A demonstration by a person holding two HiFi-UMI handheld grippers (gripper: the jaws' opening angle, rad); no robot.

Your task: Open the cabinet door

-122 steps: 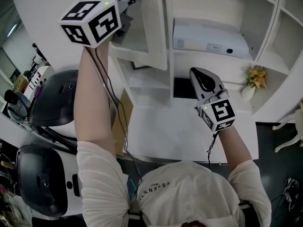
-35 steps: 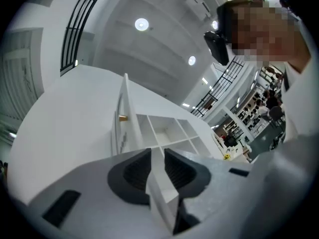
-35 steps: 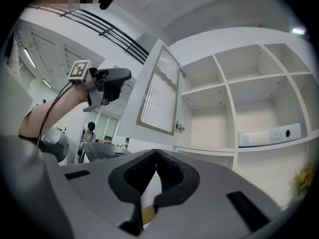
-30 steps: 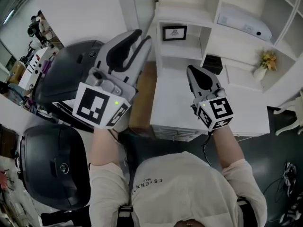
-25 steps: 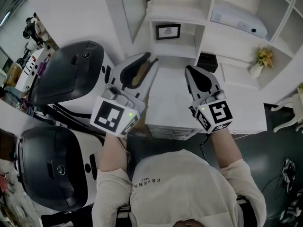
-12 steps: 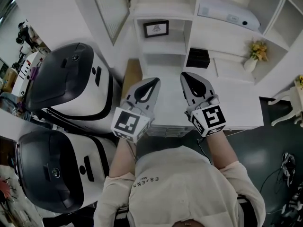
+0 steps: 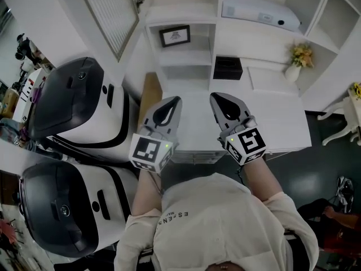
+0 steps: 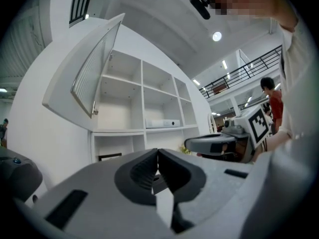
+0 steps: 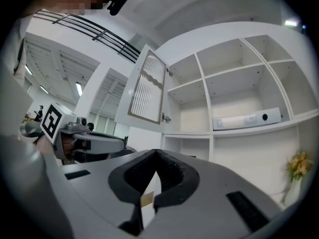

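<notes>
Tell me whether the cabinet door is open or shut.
Open. The cabinet door stands swung well out from the white shelf unit, attached along one edge only, and the compartments behind it show uncovered.

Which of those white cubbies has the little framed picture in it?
The left-column cubby below the open cabinet door: it alone holds the framed picture. Others hold a black box, a white device or a flower vase.

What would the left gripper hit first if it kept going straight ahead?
Probably the white shelf unit, near the compartment holding the framed picture. The left gripper, shut and empty, has nothing nearer in line, though depth is unclear.
</notes>
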